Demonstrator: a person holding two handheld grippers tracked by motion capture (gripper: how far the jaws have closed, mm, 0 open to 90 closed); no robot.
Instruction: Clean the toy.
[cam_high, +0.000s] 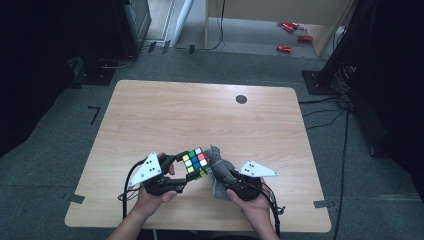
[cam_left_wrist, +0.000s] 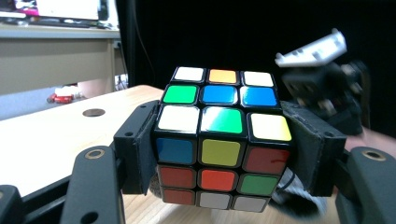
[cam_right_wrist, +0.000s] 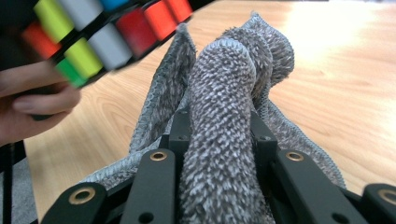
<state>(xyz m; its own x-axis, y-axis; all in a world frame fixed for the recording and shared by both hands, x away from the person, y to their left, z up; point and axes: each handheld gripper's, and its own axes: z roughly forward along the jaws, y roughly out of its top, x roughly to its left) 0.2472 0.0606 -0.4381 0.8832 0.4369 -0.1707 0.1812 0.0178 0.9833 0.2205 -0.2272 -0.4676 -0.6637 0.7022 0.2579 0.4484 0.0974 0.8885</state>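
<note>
Grey looped-pile cloth (cam_right_wrist: 224, 116) pinched in right gripper (cam_high: 226, 178) | left gripper (cam_high: 187, 166) clamps scrambled multicoloured puzzle cube (cam_left_wrist: 223, 135) by opposite faces | risk: wiping pressure could twist cube loose

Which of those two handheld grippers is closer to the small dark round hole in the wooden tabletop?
The right gripper. The small dark round hole lies at the table's far side, a little right of centre, almost straight ahead of the right gripper; the left gripper sits farther to its left, holding the cube.

At frame centre, the left gripper (cam_left_wrist: 224, 144) clamps a scrambled puzzle cube (cam_left_wrist: 222, 140) by its sides above the wooden table (cam_left_wrist: 56, 135).
</note>
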